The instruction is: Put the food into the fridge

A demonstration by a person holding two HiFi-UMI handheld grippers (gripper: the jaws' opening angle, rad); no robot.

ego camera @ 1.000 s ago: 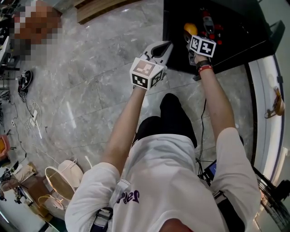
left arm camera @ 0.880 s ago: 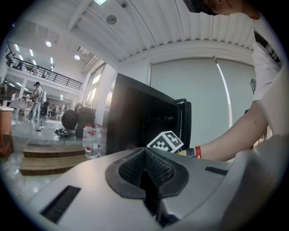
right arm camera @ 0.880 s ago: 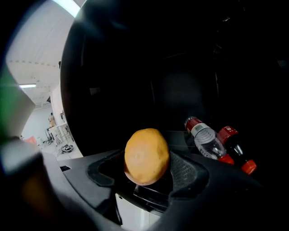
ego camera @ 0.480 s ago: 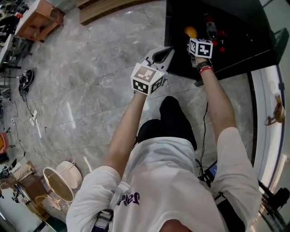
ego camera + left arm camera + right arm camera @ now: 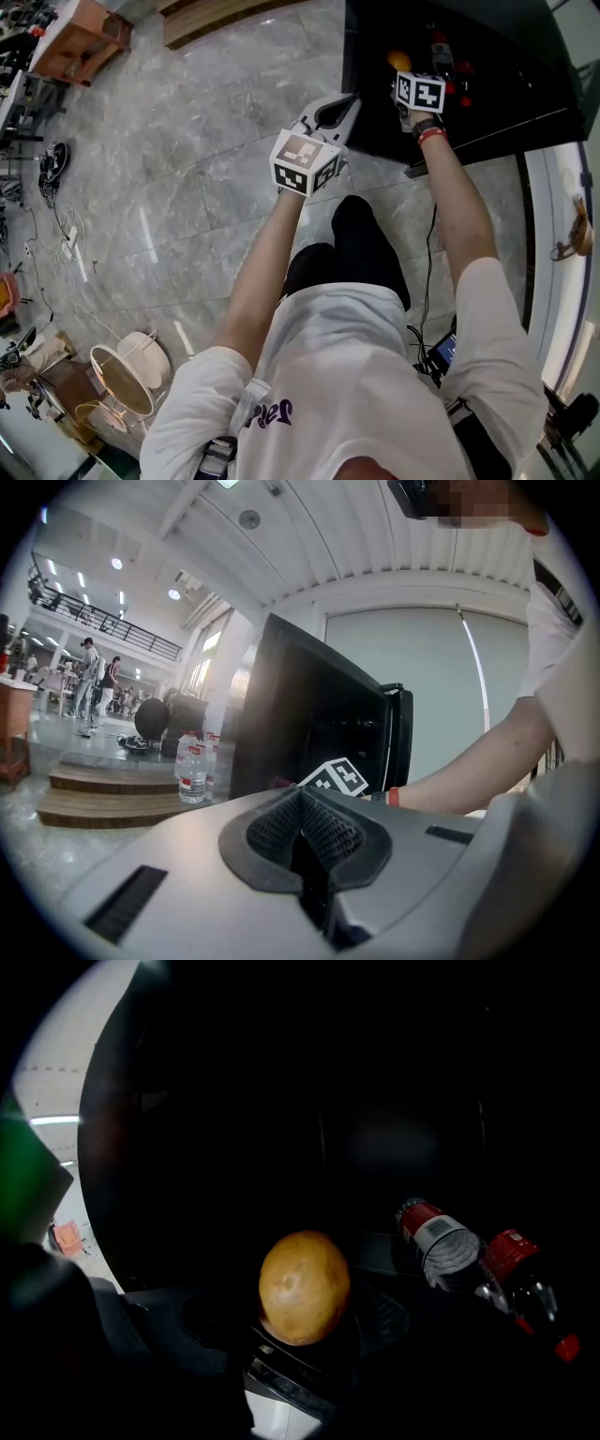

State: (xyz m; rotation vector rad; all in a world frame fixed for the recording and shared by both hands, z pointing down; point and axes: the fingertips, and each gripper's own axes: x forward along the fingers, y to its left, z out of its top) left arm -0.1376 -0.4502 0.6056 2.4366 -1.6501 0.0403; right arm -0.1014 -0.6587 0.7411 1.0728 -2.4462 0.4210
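A yellow-brown potato sits between the dark jaws of my right gripper, which is shut on it. The right gripper reaches into the dark inside of the black fridge, with the potato just beyond its marker cube. Two red-capped bottles lie to the right inside the fridge. My left gripper hangs in front of the fridge's left edge. In the left gripper view its pads meet, and the left gripper is shut with nothing in it.
The fridge's open door stands at the right with a small brown item on its shelf. The floor is grey marble; a wooden step with water bottles lies far left. Cables and baskets lie behind the person.
My right gripper has carried the potato a little further into the fridge. The left gripper has barely moved.
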